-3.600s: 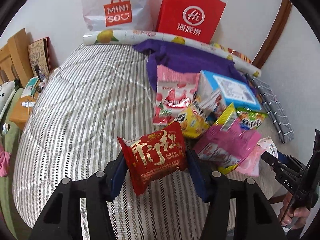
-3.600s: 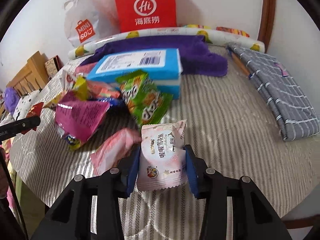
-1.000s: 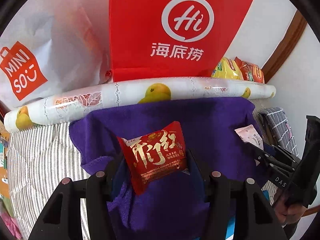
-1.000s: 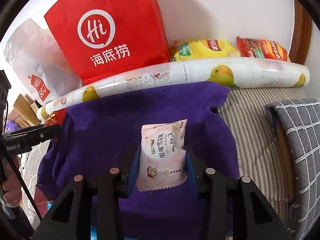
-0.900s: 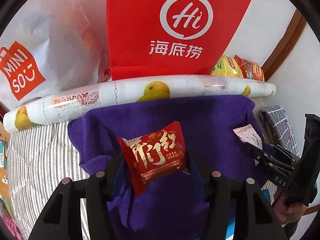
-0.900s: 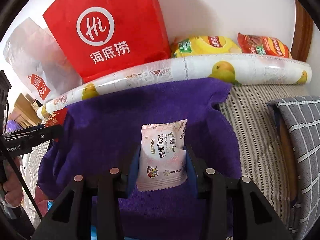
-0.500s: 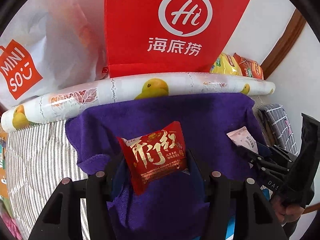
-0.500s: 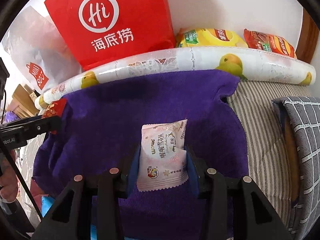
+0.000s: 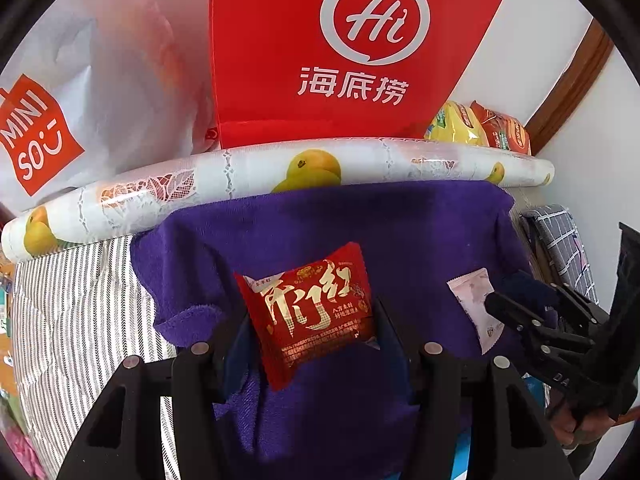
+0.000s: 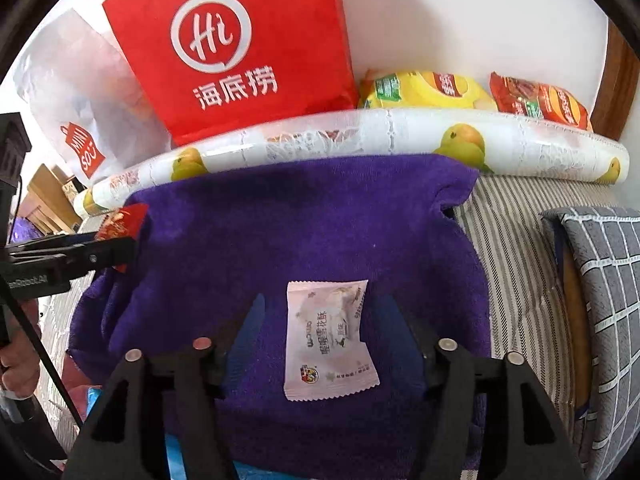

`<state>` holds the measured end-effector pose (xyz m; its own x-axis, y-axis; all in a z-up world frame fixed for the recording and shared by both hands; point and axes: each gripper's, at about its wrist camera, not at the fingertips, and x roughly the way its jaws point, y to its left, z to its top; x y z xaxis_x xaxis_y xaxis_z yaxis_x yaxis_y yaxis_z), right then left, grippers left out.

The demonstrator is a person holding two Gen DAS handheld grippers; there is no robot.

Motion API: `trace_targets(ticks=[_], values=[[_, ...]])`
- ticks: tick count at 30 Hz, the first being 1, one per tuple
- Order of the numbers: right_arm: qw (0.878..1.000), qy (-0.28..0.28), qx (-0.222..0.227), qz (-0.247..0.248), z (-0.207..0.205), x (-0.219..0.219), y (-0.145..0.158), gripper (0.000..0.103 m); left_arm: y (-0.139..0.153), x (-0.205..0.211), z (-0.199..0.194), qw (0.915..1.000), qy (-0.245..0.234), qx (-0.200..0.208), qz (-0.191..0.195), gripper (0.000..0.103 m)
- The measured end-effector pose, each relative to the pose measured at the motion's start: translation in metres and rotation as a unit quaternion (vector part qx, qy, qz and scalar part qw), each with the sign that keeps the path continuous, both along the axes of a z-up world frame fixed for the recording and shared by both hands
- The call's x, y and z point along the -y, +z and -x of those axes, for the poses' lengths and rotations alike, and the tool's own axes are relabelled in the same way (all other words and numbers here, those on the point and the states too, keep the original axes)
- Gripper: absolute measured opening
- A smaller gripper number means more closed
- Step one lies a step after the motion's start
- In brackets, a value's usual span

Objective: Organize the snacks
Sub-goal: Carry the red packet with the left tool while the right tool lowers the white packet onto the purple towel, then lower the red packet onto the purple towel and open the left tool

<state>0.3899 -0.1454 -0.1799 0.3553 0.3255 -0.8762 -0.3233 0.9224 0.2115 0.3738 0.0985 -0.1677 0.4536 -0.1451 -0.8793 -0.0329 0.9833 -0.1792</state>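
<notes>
Red foil is pinched between the blue pads of my left gripper (image 9: pixel 310 320): the red snack packet (image 9: pixel 310 312) sits tilted in that clamp, held above the purple towel (image 9: pixel 400 232). My right gripper (image 10: pixel 322 320) stands spread wide, its pads clear of the pale pink snack packet (image 10: pixel 328 340), which lies flat on the purple towel between the two fingers, touching neither. From the left wrist view that same pink packet shows off to my right, partly hidden behind the black right gripper, so I cannot tell from there how it rests. Just beyond both tools the towel spreads over a striped quilted cover (image 10: pixel 516 248), and to the right of my right gripper lies a folded grey checked cloth (image 10: pixel 604 280). Past the far edge of the towel a rolled sheet printed with yellow fruit (image 10: pixel 360 140) runs across from left to right, touching the towel's edge. Behind the roll, against the white wall, stands a red paper bag (image 9: pixel 340 52) with a white round logo, a white plastic bag (image 9: pixel 100 92) to its left, and to its right a yellow chip bag (image 10: pixel 424 90) beside an orange-red chip bag (image 10: pixel 540 100).
</notes>
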Motion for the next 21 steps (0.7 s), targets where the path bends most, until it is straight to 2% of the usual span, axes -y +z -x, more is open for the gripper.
trace_targets(ticks=[9,21], values=[[0.999,0.004,0.033,-0.024,0.008,0.002,0.021,0.071,-0.004,0.001,-0.001,1.0000,-0.001,-0.007,-0.003,0.058],[0.999,-0.006,0.023,-0.048,0.007,0.006,0.022,0.071,-0.009,0.006,-0.004,0.9997,0.000,-0.020,-0.012,0.060]])
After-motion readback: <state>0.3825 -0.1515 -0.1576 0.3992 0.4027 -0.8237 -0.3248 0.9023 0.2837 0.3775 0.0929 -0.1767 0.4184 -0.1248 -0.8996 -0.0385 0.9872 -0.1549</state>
